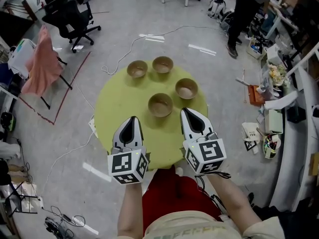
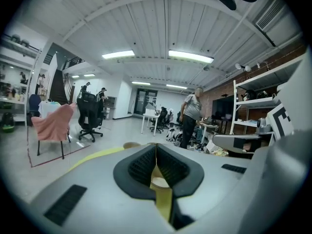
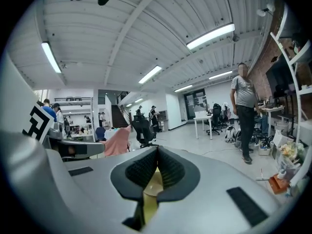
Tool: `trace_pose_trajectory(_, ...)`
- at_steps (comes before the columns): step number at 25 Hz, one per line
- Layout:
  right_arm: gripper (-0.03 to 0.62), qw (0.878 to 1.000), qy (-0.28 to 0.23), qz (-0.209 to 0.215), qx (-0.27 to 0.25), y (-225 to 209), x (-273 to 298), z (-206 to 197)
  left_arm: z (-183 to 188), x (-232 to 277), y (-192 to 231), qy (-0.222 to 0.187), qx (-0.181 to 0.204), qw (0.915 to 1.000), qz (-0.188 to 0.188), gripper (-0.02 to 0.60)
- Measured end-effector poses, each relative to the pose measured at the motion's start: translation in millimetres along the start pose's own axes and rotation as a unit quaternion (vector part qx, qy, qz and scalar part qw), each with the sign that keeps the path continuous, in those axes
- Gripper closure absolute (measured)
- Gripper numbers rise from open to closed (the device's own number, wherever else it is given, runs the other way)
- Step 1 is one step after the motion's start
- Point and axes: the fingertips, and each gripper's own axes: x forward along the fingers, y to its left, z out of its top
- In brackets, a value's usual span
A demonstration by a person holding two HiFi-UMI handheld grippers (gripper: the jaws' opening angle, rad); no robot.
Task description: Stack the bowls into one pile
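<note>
While spread across the table (image 1: 113,108), four bowls (image 1: 137,69) (image 1: 162,64) (image 1: 186,88) (image 1: 160,104) sit empty.

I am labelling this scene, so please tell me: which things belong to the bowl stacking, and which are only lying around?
Job: four brown bowls, round yellow-green table, left gripper, right gripper, both shut, empty.

Lying about: black office chair, pink cloth, white floor cable, standing person.

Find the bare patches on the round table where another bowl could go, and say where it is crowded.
Free: the table at its left side, bordered by the back-left bowl, the centre bowl and the left gripper; also the near strip between it and the right gripper. Crowded: back and right, around the back bowl and right bowl.
</note>
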Motion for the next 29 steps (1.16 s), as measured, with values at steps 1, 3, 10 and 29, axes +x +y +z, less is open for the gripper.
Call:
trace_pose_trajectory(1, 0.559, 1.000, -0.003, 0.003, -0.001, 1.4, -7.4, 0.1, 0.2, -6.5, -4.2, -0.003, 0.003, 1.0000, 0.000, 0.557)
trace_pose_trajectory(3, 0.559, 1.000, -0.009, 0.010, -0.004, 6.7, -20.1, 1.0, 1.4, -19.1, -10.1, -0.009, 0.009, 0.9999, 0.000, 0.557)
trace_pose_trajectory(10, 0.559, 0.999, -0.032, 0.025, -0.020, 31.6, -49.4, 14.7, 12.7, -57.0, -15.0, -0.023, 0.018, 0.9996, -0.005, 0.557)
trace_pose_trajectory(29, 0.559, 0.996, -0.065, 0.037, -0.043, 55.8, -99.1, 30.0, 27.2, -103.3, -46.1, -0.039, 0.042, 0.9982, -0.019, 0.557)
